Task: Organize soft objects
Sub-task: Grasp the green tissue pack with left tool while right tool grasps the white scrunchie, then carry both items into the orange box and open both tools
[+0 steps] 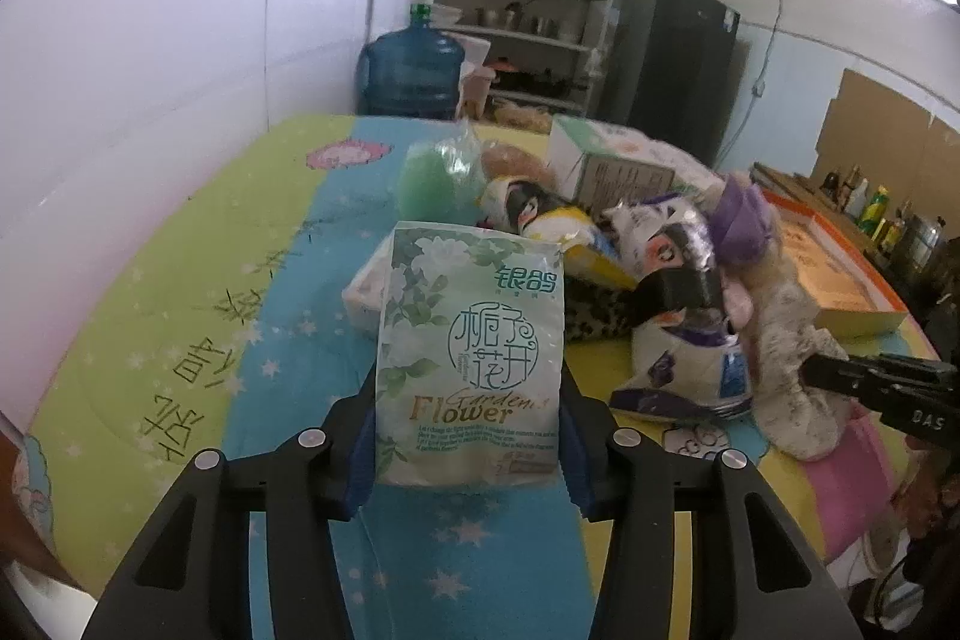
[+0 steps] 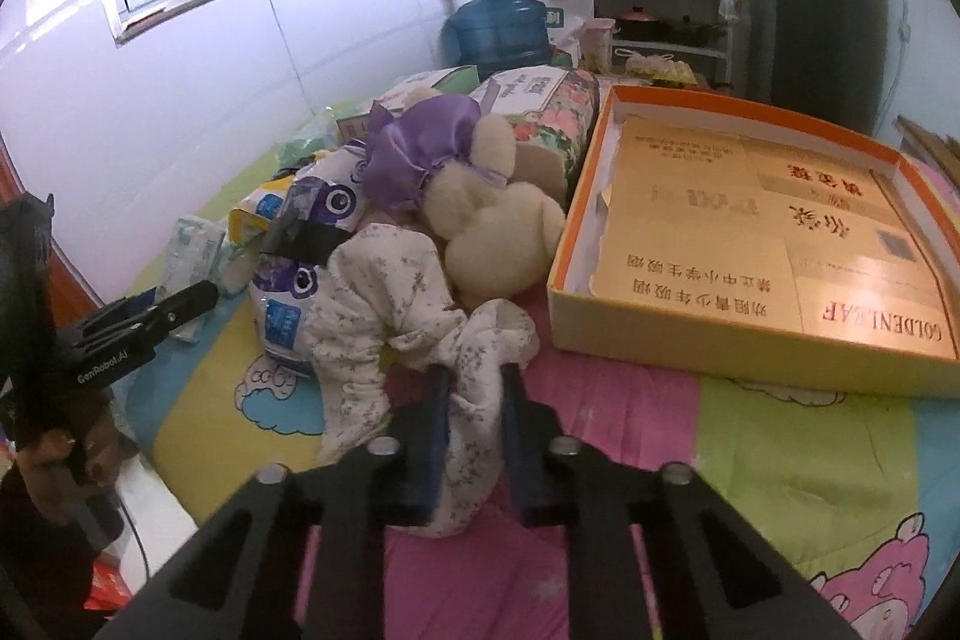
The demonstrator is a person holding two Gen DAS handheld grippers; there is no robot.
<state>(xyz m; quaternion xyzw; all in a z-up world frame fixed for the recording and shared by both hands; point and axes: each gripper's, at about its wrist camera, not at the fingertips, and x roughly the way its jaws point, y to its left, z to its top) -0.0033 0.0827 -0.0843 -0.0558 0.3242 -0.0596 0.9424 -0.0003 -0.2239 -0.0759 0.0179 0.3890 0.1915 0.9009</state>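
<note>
My left gripper is shut on a tissue pack printed with white flowers and holds it upright above the table. My right gripper is shut on the floral cloth leg of a plush doll with a cream head and purple bow. The doll lies on the table against a purple and white soft bag. In the left wrist view the doll and the right gripper show at the right.
An open orange box with a yellow printed bottom sits right of the doll. More packs, a green sponge in plastic and a tissue box lie behind. A white wall runs along the left. A water jug stands beyond the table.
</note>
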